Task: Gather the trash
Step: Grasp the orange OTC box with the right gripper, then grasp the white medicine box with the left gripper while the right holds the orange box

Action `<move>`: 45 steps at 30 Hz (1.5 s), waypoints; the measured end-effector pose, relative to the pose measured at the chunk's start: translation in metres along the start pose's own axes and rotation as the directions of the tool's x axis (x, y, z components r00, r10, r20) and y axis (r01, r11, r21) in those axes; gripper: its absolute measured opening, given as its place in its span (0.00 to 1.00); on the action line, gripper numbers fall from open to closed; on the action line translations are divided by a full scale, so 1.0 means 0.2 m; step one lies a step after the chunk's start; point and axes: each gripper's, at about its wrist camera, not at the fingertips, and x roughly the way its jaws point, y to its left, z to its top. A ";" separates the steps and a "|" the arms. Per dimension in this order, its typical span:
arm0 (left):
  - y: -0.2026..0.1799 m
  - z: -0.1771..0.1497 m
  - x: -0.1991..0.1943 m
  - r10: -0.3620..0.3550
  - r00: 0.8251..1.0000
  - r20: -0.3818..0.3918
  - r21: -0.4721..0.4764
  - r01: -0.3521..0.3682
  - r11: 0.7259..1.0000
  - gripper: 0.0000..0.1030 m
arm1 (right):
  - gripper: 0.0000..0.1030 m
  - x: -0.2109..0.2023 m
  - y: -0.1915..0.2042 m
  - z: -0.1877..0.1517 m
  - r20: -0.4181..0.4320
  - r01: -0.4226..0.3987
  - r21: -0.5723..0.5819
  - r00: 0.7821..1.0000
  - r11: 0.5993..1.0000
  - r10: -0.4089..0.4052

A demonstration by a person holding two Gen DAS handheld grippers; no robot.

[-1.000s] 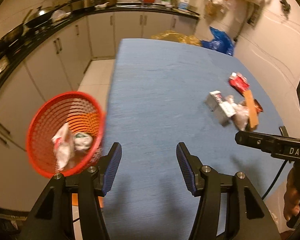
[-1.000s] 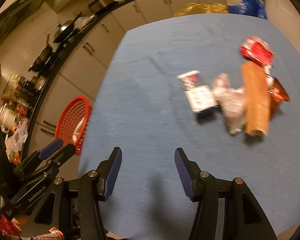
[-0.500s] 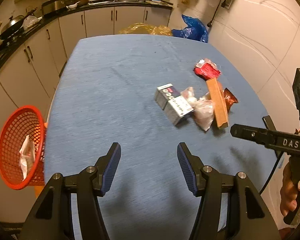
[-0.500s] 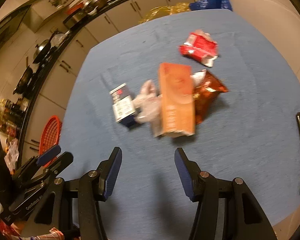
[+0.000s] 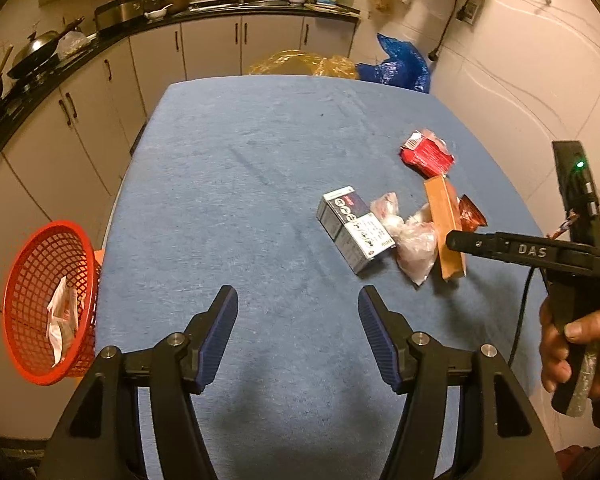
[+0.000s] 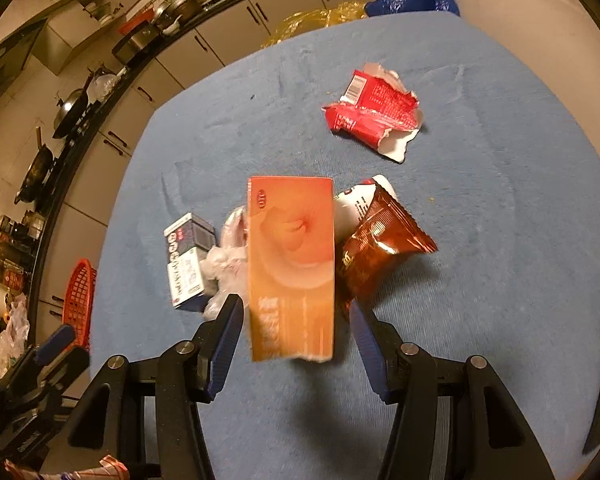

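Right wrist: right gripper (image 6: 296, 312) unclenched, straddling near end of orange box (image 6: 291, 264), pads clear. Left gripper (image 5: 298, 332) opening, empty, above blue table (image 5: 240, 184).

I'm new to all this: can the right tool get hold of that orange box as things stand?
Probably yes. The right tool has its fingers spread on either side of the orange box, whose near end is clear. The brown snack bag and clear plastic wrapper crowd its sides farther along.

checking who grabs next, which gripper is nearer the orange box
Right. The right gripper has the orange box between its open fingers; the left gripper, jaws opening, hangs over bare cloth well short of it.
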 end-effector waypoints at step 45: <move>-0.17 0.06 0.51 0.090 0.992 -0.086 -0.021 -0.092 0.995 0.32 | 0.48 -0.25 -0.01 -0.18 0.095 0.019 -0.141 0.995 0.990 -0.005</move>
